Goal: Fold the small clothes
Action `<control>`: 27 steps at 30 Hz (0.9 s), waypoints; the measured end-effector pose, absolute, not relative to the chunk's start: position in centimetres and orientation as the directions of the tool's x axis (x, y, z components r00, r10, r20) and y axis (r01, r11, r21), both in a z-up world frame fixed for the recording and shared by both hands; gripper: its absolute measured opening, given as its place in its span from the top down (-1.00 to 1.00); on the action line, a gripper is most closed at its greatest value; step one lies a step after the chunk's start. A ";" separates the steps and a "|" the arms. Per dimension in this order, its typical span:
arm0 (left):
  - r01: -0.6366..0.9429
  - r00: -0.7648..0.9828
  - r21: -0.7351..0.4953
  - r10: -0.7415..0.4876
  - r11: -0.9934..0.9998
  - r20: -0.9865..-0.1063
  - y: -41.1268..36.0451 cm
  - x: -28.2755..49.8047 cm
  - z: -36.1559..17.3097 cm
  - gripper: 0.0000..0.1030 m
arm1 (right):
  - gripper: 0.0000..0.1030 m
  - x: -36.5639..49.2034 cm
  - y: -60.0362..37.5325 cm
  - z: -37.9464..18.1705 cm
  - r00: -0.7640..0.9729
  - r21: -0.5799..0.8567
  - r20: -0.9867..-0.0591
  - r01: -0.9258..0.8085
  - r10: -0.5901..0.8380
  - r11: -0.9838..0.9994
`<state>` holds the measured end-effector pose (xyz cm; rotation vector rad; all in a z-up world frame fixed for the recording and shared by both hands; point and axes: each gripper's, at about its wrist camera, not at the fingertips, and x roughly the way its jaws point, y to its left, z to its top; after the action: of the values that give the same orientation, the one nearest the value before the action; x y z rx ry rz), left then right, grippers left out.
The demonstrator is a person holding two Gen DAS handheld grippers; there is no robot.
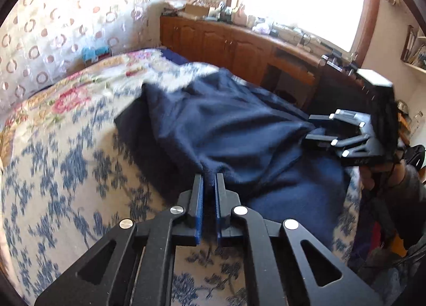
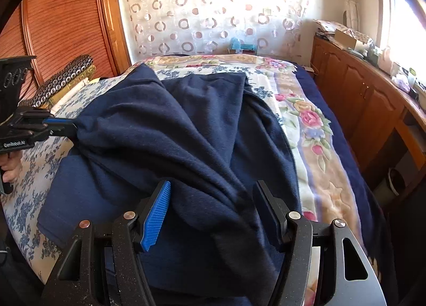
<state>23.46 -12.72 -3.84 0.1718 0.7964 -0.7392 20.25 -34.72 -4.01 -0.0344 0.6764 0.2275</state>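
A dark navy fleece garment (image 1: pixel 218 124) lies bunched on the floral bedspread (image 1: pixel 53 172). My left gripper (image 1: pixel 209 180) is shut on a pinch of its near edge and holds it slightly raised. It shows at the left of the right wrist view (image 2: pixel 68 128), clamped on the cloth corner. My right gripper (image 2: pixel 213 196) is open, its jaws wide apart, with a thick fold of the garment (image 2: pixel 186 132) lying between the fingers. In the left wrist view the right gripper (image 1: pixel 312 130) sits at the garment's right edge.
A lighter blue cloth (image 2: pixel 80 194) lies under the garment. Wooden cabinets (image 2: pixel 359 98) with cluttered tops run along the bed's right side under a bright window. A patterned curtain (image 2: pixel 213 12) hangs behind the bed. A wooden wardrobe (image 2: pixel 61 20) stands at the left.
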 end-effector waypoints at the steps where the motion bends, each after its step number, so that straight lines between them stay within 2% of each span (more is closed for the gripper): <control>1: 0.664 0.471 -0.128 -0.545 0.737 -0.694 -12.9 23.7 -3.3 0.85 | -0.27 20.2 -34.8 -4.1 0.757 0.048 -0.622 -0.218 0.200 0.975; 14: 0.712 0.530 -0.058 -0.589 0.700 -0.610 -21.7 32.3 3.4 0.85 | -0.27 20.4 -36.7 -4.8 0.751 0.107 -0.621 -0.202 0.224 0.973; 22: 0.713 0.549 0.018 -0.542 0.701 -0.636 -26.9 35.7 2.2 0.83 | -0.27 19.6 -38.0 -4.3 0.764 0.114 -0.618 -0.142 0.183 0.983; 25: 0.711 0.541 0.005 -0.543 0.703 -0.642 -26.3 35.8 1.3 0.58 | -0.27 19.5 -38.3 -4.2 0.768 0.129 -0.616 -0.125 0.178 0.984; 27: 0.705 0.547 -0.002 -0.546 0.709 -0.635 -25.8 35.7 1.4 0.09 | -0.27 19.4 -38.2 -4.2 0.768 0.144 -0.613 -0.125 0.187 0.982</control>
<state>35.69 -25.76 1.36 0.2677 0.6525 -0.7519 19.43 -38.25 -4.24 0.0966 0.6745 0.1698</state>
